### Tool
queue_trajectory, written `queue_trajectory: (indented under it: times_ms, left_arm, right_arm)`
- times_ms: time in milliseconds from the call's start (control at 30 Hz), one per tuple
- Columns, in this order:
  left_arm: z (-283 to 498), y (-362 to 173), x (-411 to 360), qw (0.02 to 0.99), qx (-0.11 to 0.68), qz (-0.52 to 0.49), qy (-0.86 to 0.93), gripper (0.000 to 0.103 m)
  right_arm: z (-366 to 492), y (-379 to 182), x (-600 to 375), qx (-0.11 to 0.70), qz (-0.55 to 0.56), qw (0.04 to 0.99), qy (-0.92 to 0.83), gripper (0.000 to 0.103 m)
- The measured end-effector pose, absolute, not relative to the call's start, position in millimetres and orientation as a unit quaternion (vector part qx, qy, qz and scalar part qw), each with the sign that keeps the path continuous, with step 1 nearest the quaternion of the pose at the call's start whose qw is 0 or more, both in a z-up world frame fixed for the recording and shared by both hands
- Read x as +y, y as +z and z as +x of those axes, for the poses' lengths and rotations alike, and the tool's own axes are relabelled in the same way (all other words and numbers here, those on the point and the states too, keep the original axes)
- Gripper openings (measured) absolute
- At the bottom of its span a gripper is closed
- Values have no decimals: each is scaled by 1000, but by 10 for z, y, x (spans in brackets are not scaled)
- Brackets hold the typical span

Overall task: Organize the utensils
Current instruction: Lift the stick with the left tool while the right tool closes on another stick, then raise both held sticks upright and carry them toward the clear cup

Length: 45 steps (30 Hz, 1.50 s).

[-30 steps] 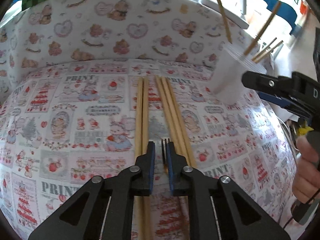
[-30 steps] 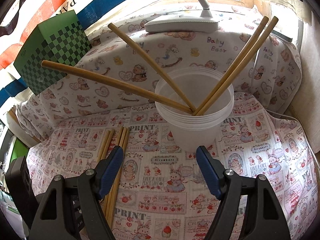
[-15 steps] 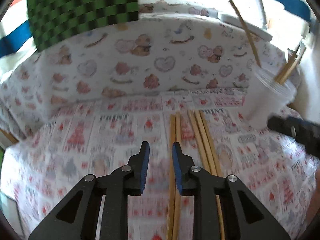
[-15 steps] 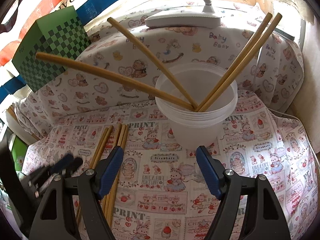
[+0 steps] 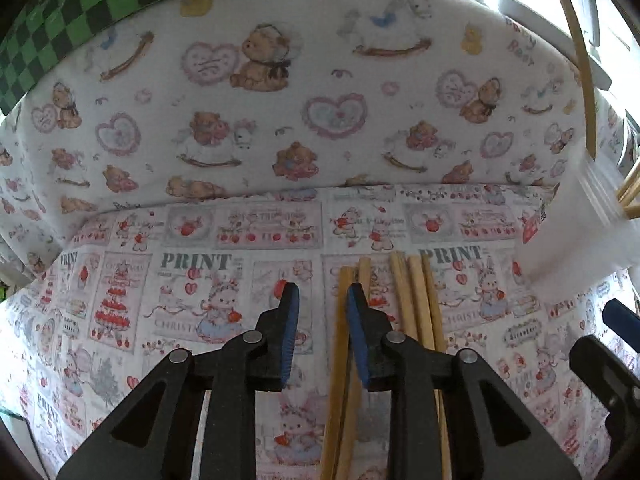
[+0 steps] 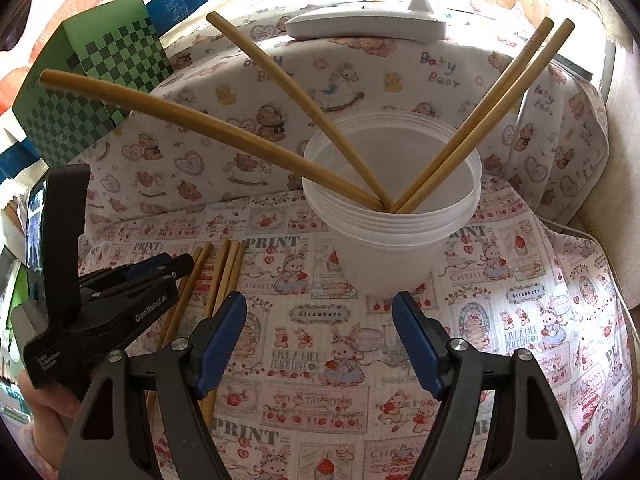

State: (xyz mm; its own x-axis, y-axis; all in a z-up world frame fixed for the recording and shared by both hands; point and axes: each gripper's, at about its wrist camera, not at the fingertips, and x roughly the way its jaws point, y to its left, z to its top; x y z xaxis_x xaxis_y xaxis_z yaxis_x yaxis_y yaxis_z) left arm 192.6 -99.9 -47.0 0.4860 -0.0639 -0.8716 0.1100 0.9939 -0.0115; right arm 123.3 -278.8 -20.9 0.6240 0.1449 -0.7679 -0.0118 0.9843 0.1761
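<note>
Lying flat on the patterned cloth covering the tabletop (image 5: 192,280) are five loose bamboo chopsticks (image 5: 416,300), side by side as a pair and a group of three, their length running away from the left wrist camera; the right wrist view shows the same bundle (image 6: 224,272) to the left of the cup. Four more long bamboo chopsticks (image 6: 472,140) stand splayed in a translucent white plastic cup (image 6: 392,248), two leaning left and two leaning right, their lower ends meeting inside it. The left claw (image 5: 322,304) hovers over the cloth with its blue-padded jaws a narrow gap apart, having just been opening; nothing is gripped between them, and its right jaw sits over the left pair of sticks. The right claw (image 6: 320,312) is spread wide and empty, its pads apart just in front of the cup without touching it. Behind the cup a white lamp base (image 6: 366,26) rests on a bear-printed cloth, and a green checkered box (image 6: 92,92) stands at the back left.
</note>
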Motion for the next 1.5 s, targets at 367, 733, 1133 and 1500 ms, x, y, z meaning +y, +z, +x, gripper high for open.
queue_trajectory:
  times_ms: [367,733,1133,1500]
  left_arm:
    - [2187,-590,-1141,855,515,30,-47,17]
    - [1760,315,-936,892,443,15,-88,6]
    - [1193,1336,-467,952,292,-27,-86,6]
    - [962,1100,-39,975,203,-90,-30,6]
  right_arm:
    - [1256,-247,-2770,434,78,897,40,77]
    - [1208,-258,-2704,431,70,898,57,77]
    - [1116,-149,-2526,449,125,864,189,60]
    - [1756,-528,-2299,518,113,840,113,23]
